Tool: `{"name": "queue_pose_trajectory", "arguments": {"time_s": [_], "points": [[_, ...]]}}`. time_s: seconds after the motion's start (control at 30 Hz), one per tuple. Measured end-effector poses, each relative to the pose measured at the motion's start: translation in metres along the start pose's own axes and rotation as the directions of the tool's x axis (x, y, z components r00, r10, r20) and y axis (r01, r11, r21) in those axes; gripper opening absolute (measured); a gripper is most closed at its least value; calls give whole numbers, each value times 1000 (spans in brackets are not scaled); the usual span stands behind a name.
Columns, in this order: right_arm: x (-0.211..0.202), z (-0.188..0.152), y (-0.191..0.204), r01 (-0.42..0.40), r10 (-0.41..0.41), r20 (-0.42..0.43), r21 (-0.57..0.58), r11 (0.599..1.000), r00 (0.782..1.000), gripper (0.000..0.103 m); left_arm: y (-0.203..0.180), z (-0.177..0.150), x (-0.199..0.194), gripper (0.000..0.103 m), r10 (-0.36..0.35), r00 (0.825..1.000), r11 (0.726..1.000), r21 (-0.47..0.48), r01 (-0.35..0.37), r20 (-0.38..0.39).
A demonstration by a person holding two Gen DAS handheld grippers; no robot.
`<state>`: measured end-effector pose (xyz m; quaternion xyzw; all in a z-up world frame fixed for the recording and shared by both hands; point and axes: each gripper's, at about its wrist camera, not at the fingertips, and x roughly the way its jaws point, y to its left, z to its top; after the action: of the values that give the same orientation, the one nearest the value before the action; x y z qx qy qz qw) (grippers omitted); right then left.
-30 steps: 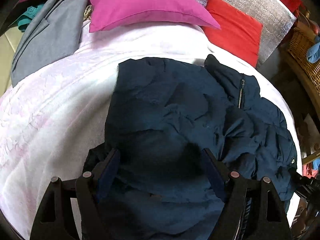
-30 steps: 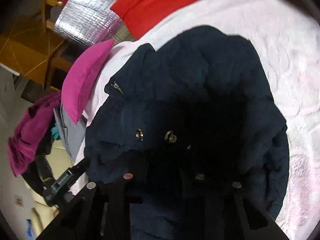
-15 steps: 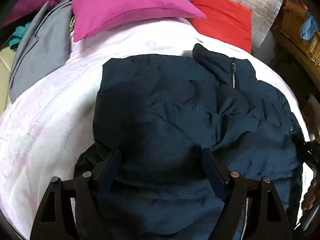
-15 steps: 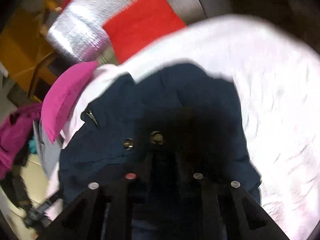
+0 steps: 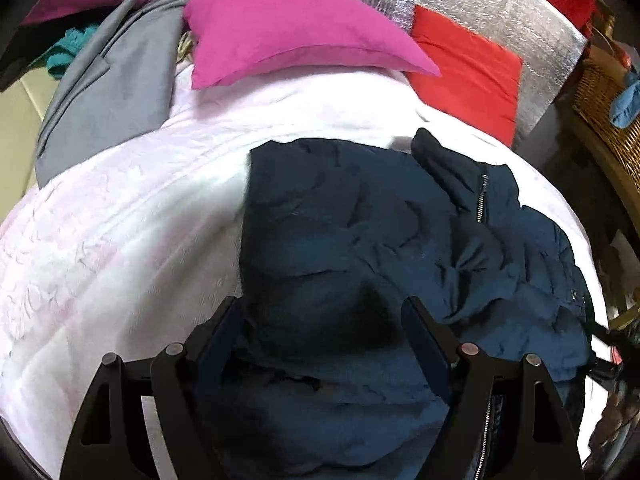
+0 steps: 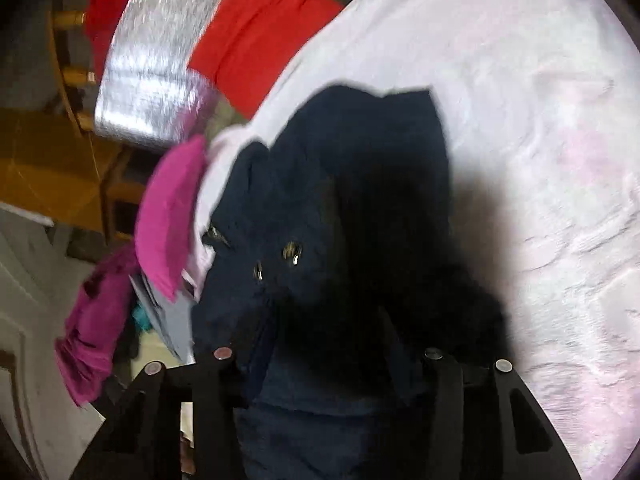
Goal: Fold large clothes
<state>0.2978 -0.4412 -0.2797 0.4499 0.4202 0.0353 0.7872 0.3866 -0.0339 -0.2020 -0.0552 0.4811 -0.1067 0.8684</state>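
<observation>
Left gripper (image 5: pixel 324 320): jaws spread wide over the near part of a dark navy padded jacket (image 5: pixel 380 248), pads clear of the cloth, gripping nothing.

Right gripper (image 6: pixel 332 360): jaws partly apart, having just been opening; navy cloth lies between and below them, but in the blurred, shadowed right wrist view the pads do not appear to press on it.

Jacket: lies on a pale pink-and-white textured bedspread (image 5: pixel 120 216), towards its right side in the left wrist view. A straight fold edge (image 5: pixel 246 216) runs down its left side. The collar with a metal zip (image 5: pixel 482 196) points towards the pillows. Two brass snap buttons (image 6: pixel 292 252) show on the front in the right wrist view.

Beyond the jacket: a magenta fabric pillow (image 5: pixel 296 28) and a red square cushion (image 5: pixel 468 76) at the head of the bed, against a silver quilted foil panel (image 5: pixel 472 4). A grey garment (image 5: pixel 108 92) lies at the far left edge. A woven wicker basket (image 5: pixel 604 108) stands off to the right.

Progress: one side appears turned in to a clean edge; the right half is puffy and creased, with its hem spilling towards the bed's edge.

Left to do: by this reading, bring in the loose right side, flatten it, then fold the length into a compact bundle.
</observation>
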Motion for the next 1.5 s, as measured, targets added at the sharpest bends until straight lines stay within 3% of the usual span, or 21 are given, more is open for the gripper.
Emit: {"name": "queue_pose_trajectory", "arguments": {"time_s": [0.07, 0.1, 0.17, 0.27, 0.33, 0.43, 0.47, 0.57, 0.6, 0.63, 0.7, 0.8, 0.83, 0.87, 0.97, 1.07, 1.17, 1.2, 1.3, 1.43, 1.5], "points": [[2, -8, 12, 38, -39, -7, -65, 997, 999, 41, 0, -2, 8, 82, 28, 999, 1000, 12, -28, -29], [-1, -14, 21, 48, -47, 17, -95, 994, 999, 28, -1, -3, 11, 82, 38, 999, 999, 18, -37, -39], [-15, -20, 39, 85, -67, 108, -167, 982, 992, 24, -3, -2, 12, 82, 37, 999, 999, 18, -36, -38], [-44, -28, 68, 228, -130, 322, -288, 930, 938, 19, -5, 1, 3, 82, 26, 1000, 999, 18, -26, 7], [-49, -28, 67, 302, -177, 383, -297, 906, 907, 19, -7, 0, 2, 82, 35, 999, 999, 30, -35, 15], [-14, -12, 41, 373, -315, 255, -231, 898, 914, 19, -13, -4, 16, 82, 63, 997, 996, 70, -61, -36], [-3, -7, 29, 355, -323, 177, -197, 914, 930, 21, -15, -6, 20, 82, 71, 996, 994, 81, -66, -51], [-13, 3, 17, 260, -248, 125, -92, 961, 961, 26, -15, -7, 20, 82, 82, 995, 992, 100, -75, -63], [-22, 5, 14, 237, -226, 129, -74, 969, 966, 35, -14, -7, 19, 82, 75, 995, 993, 94, -69, -61], [-35, 5, 10, 206, -196, 157, -51, 977, 968, 51, -12, -6, 17, 82, 66, 996, 995, 84, -61, -55], [-60, 3, 9, 173, -161, 257, -23, 985, 953, 67, -9, -5, 12, 82, 55, 998, 996, 67, -52, -40], [-83, -5, 23, 148, -104, 341, -103, 984, 934, 62, -11, -4, -3, 82, 21, 1000, 997, 68, -22, 24], [-83, -10, 35, 144, -80, 355, -158, 977, 931, 45, -14, -4, -10, 82, 9, 999, 997, 76, -13, 52], [-82, -16, 46, 148, -68, 352, -205, 967, 933, 39, -18, -4, -16, 82, -1, 997, 996, 89, -6, 83], [-60, -33, 73, 173, -70, 297, -338, 925, 952, 38, -36, -5, -26, 82, -29, 989, 990, 143, 8, 147], [-25, -47, 78, 222, -154, 202, -376, 900, 967, 38, -48, -8, -13, 82, -17, 995, 985, 174, -1, 99], [14, -41, 59, 274, -263, 77, -305, 912, 962, 36, -49, -13, 15, 82, 22, 1000, 985, 169, -21, -4], [23, -38, 47, 257, -258, 32, -255, 932, 966, 35, -48, -15, 25, 82, 38, 998, 986, 163, -31, -43], [21, -34, 38, 222, -225, 13, -205, 953, 974, 35, -46, -18, 36, 88, 57, 996, 988, 150, -47, -67], [28, -34, 43, 239, -241, 21, -221, 945, 970, 37, -48, -23, 46, 94, 100, 991, 980, 181, -84, -84], [32, -33, 46, 228, -228, 23, -216, 949, 973, 43, -48, -25, 50, 96, 107, 991, 980, 178, -91, -84]]}}
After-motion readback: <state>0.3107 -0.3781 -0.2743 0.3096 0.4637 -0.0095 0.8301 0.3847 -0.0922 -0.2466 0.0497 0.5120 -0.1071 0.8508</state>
